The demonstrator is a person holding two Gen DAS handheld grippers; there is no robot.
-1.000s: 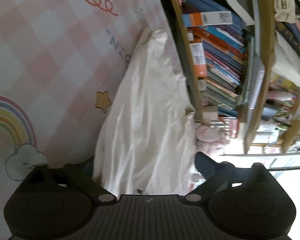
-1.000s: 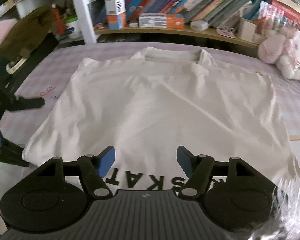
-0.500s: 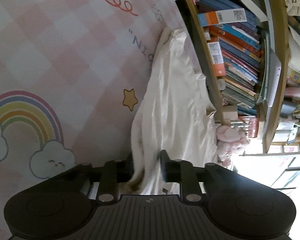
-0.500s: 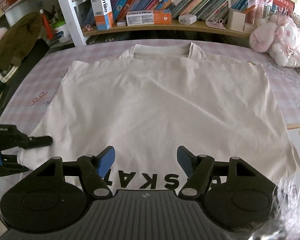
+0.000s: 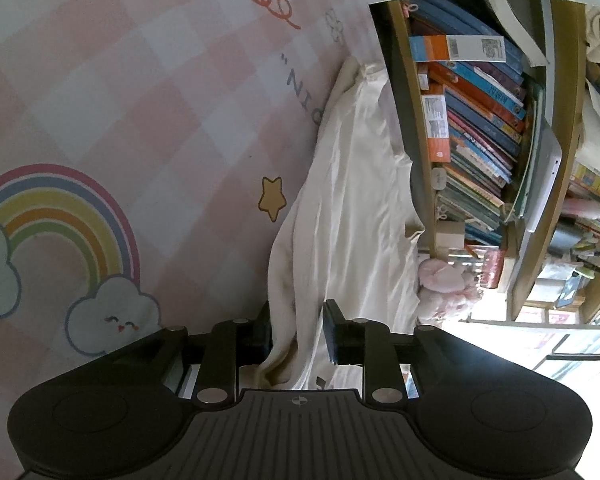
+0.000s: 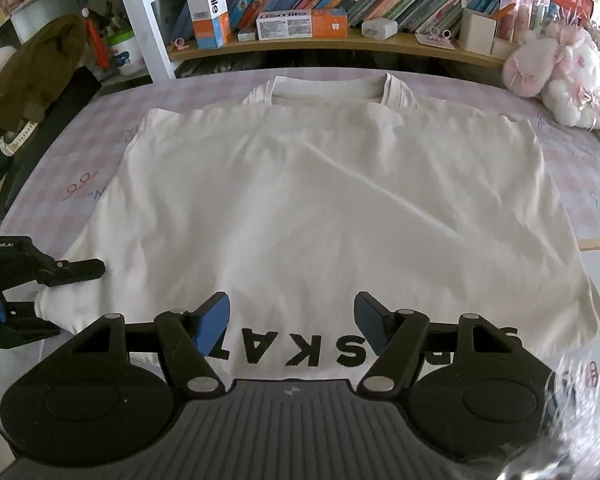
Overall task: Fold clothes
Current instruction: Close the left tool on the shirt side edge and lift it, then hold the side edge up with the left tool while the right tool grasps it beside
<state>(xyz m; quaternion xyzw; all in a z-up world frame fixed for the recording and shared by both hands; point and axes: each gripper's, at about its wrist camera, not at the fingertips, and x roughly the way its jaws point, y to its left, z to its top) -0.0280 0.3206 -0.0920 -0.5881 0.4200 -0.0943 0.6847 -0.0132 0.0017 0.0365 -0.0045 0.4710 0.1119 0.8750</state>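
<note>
A cream t-shirt (image 6: 320, 200) lies flat on a pink checked mat (image 6: 560, 152), collar at the far side and black letters near my right gripper. My right gripper (image 6: 292, 320) hovers open above the lettered near hem with nothing between its blue pads. My left gripper (image 5: 298, 328) is at the shirt's near left corner, also seen from the right wrist as the left gripper (image 6: 56, 296). A bunched fold of the t-shirt (image 5: 340, 220) sits between its pads; the jaws are opening slightly while still pressing the cloth.
A bookshelf (image 6: 340, 44) full of books and boxes runs along the mat's far edge. A pink plush toy (image 6: 560, 76) sits at the far right. A dark jacket (image 6: 32, 76) hangs at the left. The mat (image 5: 140, 120) shows rainbow and cloud prints.
The left gripper went from wide open beside the shirt to closed on its near left corner. The right gripper stayed open over the hem.
</note>
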